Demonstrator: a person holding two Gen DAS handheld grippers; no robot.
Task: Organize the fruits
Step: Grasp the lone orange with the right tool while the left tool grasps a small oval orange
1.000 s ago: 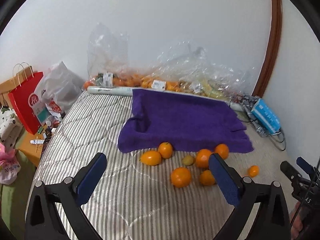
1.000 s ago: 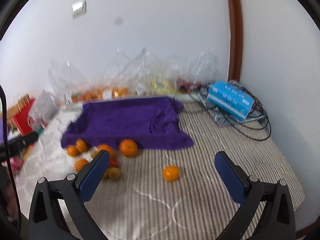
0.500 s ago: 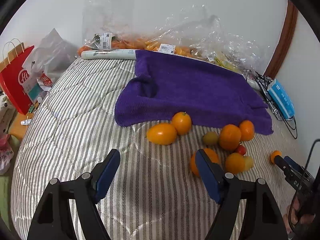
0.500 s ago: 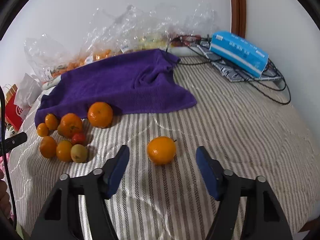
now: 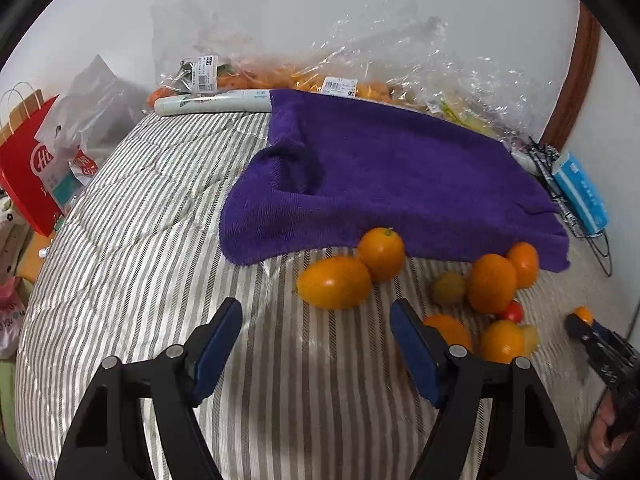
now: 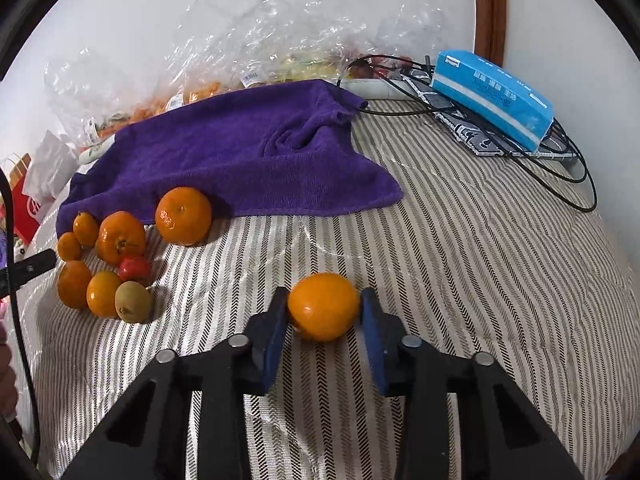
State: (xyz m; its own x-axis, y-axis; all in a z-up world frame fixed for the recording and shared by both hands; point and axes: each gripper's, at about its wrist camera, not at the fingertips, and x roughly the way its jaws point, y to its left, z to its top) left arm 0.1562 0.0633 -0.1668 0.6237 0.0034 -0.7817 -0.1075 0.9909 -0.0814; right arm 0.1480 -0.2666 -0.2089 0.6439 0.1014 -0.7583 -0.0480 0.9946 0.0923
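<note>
My right gripper (image 6: 323, 310) is shut around a lone orange (image 6: 323, 306) on the striped mattress (image 6: 460, 280); both pads touch its sides. A cluster of several oranges (image 6: 120, 240), a red fruit (image 6: 134, 269) and a green-brown fruit (image 6: 132, 302) lies to the left by the purple towel (image 6: 240, 152). My left gripper (image 5: 316, 336) is open and empty, just short of an oval orange fruit (image 5: 334, 283) and a round orange (image 5: 381, 254) at the towel's (image 5: 400, 176) front edge. More fruit (image 5: 492, 282) lies to its right.
Clear plastic bags of fruit (image 5: 304, 76) line the wall behind the towel. A red paper bag (image 5: 24, 176) stands off the mattress's left side. A blue box (image 6: 492, 96) on black cables (image 6: 560, 168) sits at the back right.
Both grippers moved forward and down toward the fruit. My right gripper narrowed and closed on the lone orange. My left gripper narrowed somewhat but stays open.
</note>
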